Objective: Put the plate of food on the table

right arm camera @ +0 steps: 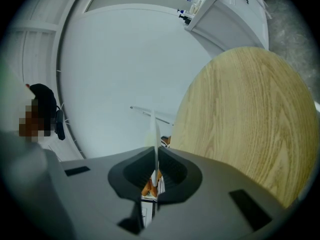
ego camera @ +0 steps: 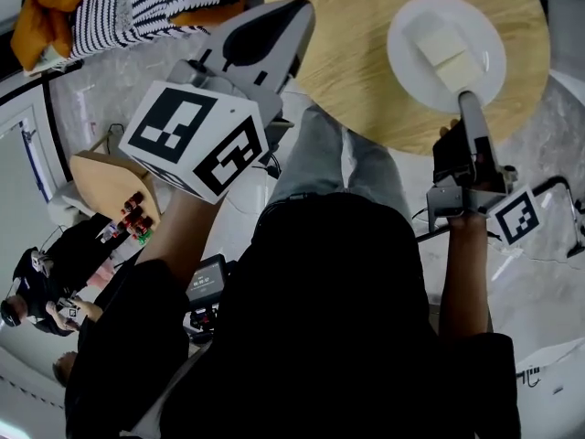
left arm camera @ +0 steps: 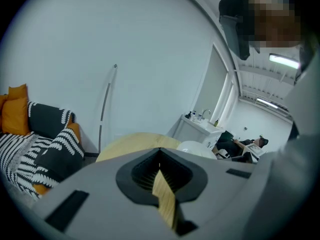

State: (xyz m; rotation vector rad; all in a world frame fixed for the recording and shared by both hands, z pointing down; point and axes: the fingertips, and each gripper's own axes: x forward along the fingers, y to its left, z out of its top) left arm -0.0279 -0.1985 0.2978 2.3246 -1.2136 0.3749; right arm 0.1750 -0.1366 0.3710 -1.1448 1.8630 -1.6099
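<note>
Head view: overhead, looking steeply down, with the round wooden counter (ego camera: 366,71) at the top of the frame. Left gripper view: near level, just off the counter's edge, facing a white wall (left arm camera: 125,44). Right gripper view: rolled sideways, close over the counter top. All three share the counter and the white plate (ego camera: 407,48). Head and left gripper views share the striped cushions (ego camera: 137,3).

The round white plate (ego camera: 411,35), bearing pale rectangular food slabs (ego camera: 448,48), is being held by its near rim over the right of the round wooden surface (ego camera: 347,44).

Brightly, evenly lit by ceiling strip lights (left arm camera: 282,60); fisheye-bent and black-cornered in both gripper views; soft-focused up close
</note>
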